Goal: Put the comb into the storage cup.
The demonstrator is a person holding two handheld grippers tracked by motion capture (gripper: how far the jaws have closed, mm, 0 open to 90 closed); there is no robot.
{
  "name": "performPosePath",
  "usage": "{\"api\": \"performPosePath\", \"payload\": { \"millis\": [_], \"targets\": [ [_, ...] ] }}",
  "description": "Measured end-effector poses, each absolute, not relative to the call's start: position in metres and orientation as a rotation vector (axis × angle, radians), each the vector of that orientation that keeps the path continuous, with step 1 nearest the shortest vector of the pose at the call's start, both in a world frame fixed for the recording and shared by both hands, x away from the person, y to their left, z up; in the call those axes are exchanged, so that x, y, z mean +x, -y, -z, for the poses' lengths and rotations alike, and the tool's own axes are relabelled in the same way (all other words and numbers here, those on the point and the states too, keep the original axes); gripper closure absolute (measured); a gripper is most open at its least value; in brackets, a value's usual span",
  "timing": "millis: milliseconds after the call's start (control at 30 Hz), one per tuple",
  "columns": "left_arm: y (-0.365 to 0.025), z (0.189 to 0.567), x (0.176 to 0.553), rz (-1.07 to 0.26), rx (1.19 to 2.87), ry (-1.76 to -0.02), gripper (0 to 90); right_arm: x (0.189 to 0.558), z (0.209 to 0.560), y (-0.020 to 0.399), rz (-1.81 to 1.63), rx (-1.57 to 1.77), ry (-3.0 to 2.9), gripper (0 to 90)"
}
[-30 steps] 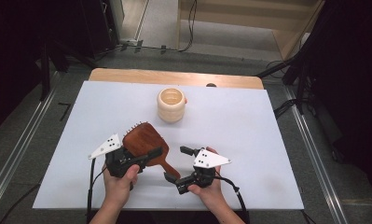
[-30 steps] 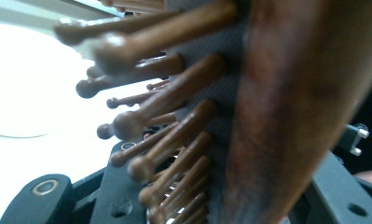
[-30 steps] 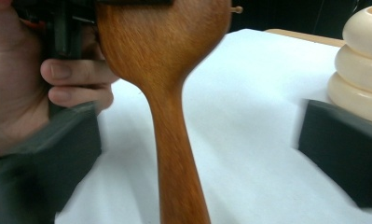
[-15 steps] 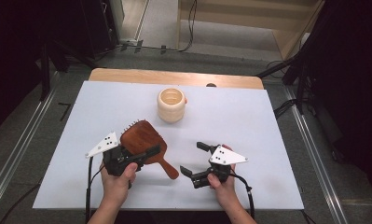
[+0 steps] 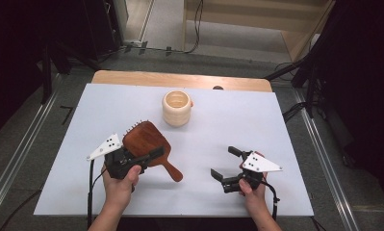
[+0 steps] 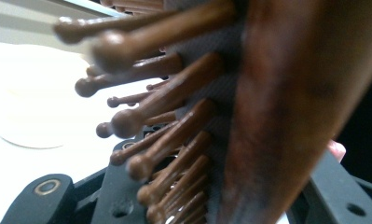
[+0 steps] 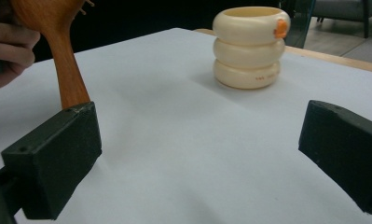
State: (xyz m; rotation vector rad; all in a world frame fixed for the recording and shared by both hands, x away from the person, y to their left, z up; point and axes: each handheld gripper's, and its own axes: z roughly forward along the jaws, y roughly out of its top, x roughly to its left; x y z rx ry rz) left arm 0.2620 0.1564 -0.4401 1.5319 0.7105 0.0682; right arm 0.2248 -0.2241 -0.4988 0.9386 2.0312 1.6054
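No text can be read. The cream ringed cup (image 7: 250,45), far ahead between the right gripper's (image 7: 197,154) open jaws, carries a tiny reddish line of print on its lowest ring, too small to make out.

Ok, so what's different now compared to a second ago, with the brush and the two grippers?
The right gripper let go of the hairbrush handle and drew back to the person's right, jaws now open over bare table. The left gripper stays shut on the brush head and has shifted it slightly left. The cream ringed cup has not moved.
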Motion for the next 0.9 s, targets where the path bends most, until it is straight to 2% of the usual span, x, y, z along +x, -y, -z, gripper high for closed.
{"api": "performPosePath", "payload": {
  "millis": [900],
  "targets": [
    [-0.154, 0.428, 0.288, -0.08, 1.529, -0.725, 58.0, 0.211, 0.504, 0.302, -1.539, 1.061, -1.95, 0.0]
  ]
}}
